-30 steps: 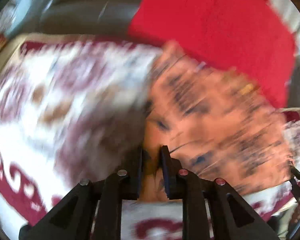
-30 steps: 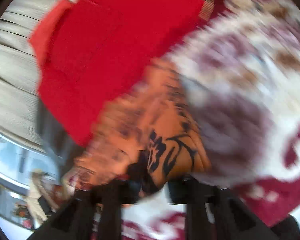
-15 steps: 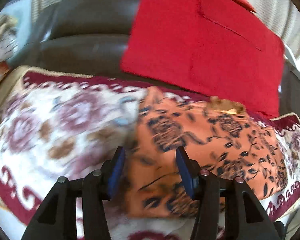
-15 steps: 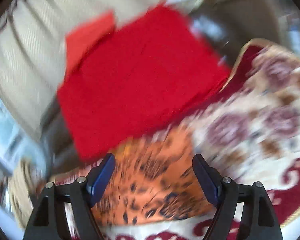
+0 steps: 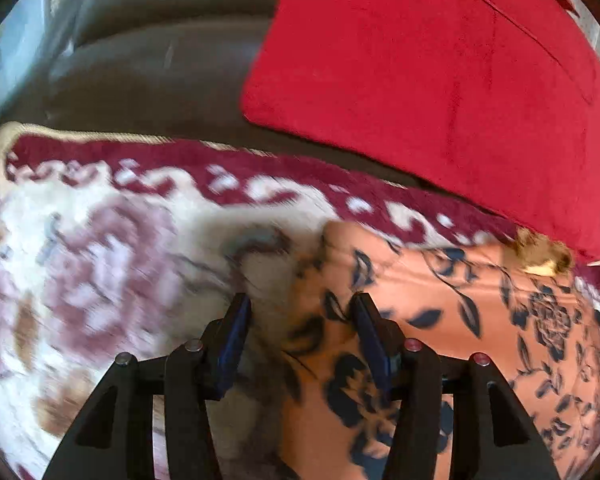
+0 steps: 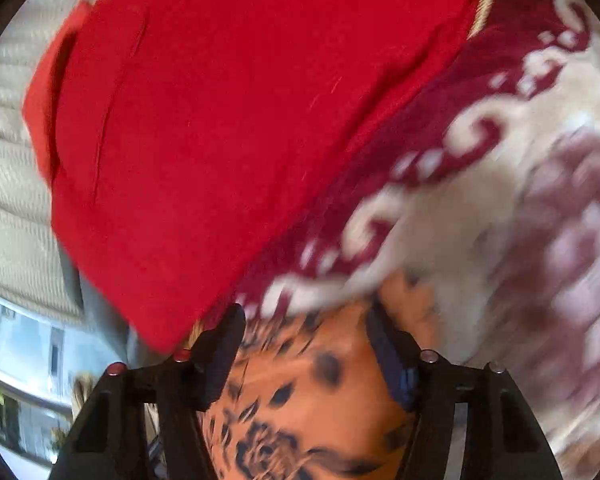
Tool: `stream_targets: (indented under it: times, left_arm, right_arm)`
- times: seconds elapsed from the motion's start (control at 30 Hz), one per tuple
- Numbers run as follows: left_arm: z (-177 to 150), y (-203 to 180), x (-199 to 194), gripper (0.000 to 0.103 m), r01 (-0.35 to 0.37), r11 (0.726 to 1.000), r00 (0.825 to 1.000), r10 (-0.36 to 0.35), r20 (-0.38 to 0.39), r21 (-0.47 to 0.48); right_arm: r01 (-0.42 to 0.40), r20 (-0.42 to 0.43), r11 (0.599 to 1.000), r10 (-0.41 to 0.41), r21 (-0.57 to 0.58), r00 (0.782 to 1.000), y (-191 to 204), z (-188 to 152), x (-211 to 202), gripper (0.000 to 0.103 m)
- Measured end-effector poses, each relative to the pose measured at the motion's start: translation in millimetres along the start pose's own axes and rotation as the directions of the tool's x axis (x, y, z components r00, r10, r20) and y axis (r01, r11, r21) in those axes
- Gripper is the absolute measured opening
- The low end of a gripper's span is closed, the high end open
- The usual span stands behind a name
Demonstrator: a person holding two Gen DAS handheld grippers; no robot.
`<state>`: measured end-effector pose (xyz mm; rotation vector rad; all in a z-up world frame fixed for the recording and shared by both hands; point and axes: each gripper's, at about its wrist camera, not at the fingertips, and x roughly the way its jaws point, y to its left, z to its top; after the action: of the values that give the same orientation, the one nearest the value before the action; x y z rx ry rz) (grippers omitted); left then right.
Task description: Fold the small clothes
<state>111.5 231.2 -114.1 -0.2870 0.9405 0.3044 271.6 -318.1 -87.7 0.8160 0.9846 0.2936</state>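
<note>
- The garment (image 5: pixel 460 340) lies flat on the rug (image 5: pixel 100 280), toward its right end as I see it from the left wrist.
- The cushion (image 5: pixel 440 80) stands behind the garment, its lower edge over the rug's far border.
- The sofa (image 5: pixel 160 60) lies behind the rug's far edge, left of the cushion.
- My left gripper (image 5: pixel 300 308) straddles the garment's left edge.
- My right gripper (image 6: pixel 304 320) hangs over the garment's far edge, near the cushion.

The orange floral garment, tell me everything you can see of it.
The orange floral garment is thin, soft-looking cloth printed with dark blue leaves and flowers. It lies fairly flat on the patterned blanket, its far edge near the red cushion. The left gripper and right gripper hover open over it, neither clamping it.
</note>
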Motion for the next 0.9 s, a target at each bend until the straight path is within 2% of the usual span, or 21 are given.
stream_targets:
  times: [0.03, 0.1, 0.17, 0.23, 0.27, 0.43, 0.57, 0.7, 0.8, 0.9]
  left_arm:
    - [1.3, 2.7, -2.4, 0.056, -0.031, 1.0, 0.999, 0.031, 0.013, -0.002]
    - [2.4, 13.9, -9.0, 0.056, -0.029, 0.998, 0.999, 0.03, 0.014, -0.053]
    - [-2.1, 20.8, -25.9, 0.056, -0.034, 0.996, 0.999, 0.036, 0.024, -0.088]
    - [-13.5, 20.7, -53.4, 0.055, -0.008, 0.998, 0.998, 0.012, 0.066, -0.067]
    - [-20.9, 20.3, -67.1, 0.055, 0.01, 0.998, 0.997, -0.005, 0.08, -0.055]
    - [-63.3, 18.7, -112.2, 0.058, 0.061, 0.998, 0.994, -0.058, 0.093, -0.026]
    - [-96.4, 23.4, -121.4, 0.058, 0.058, 0.997, 0.997, -0.056, 0.053, -0.052]
    - [-111.4, 18.8, -129.9, 0.058, 0.071, 0.997, 0.996, -0.069, 0.058, -0.038]
    - [-111.3, 0.8, -137.4, 0.058, 0.084, 0.996, 0.994, -0.084, 0.074, 0.012]
    - [-107.1, -20.2, -143.7, 0.058, 0.096, 0.994, 0.991, -0.101, 0.089, 0.06]
  right_arm:
    - [0.003, 0.003, 1.0, -0.003, -0.006, 1.0, 1.3, -2.0, -7.3, 0.066]
    - [0.041, 0.036, 0.996, -0.038, -0.073, 0.999, 11.4, -12.6, -29.4, 0.069]
    - [0.009, 0.042, 0.992, -0.003, -0.128, 0.999, 23.3, -28.8, -51.4, 0.069]
    - [-0.019, 0.017, 0.982, 0.022, -0.19, 1.0, 38.3, -59.0, -72.6, 0.069]
    - [-0.057, -0.007, 0.979, 0.057, -0.196, 0.998, 41.8, -74.6, -81.1, 0.069]
    - [-0.161, -0.068, 0.978, 0.153, -0.133, 0.986, 28.9, -164.9, -113.7, 0.069]
    - [-0.148, -0.038, 0.988, 0.147, -0.031, 0.988, 2.1, -215.5, -119.7, 0.069]
    - [-0.116, 0.006, 0.988, 0.117, 0.102, 0.993, -26.7, -221.5, -121.3, 0.069]
    - [-0.103, 0.062, 0.987, 0.096, 0.123, 0.993, -28.8, -208.1, -123.1, 0.069]
    - [-0.1, 0.069, 0.985, 0.092, 0.138, 0.993, -25.9, -200.6, -117.3, 0.069]
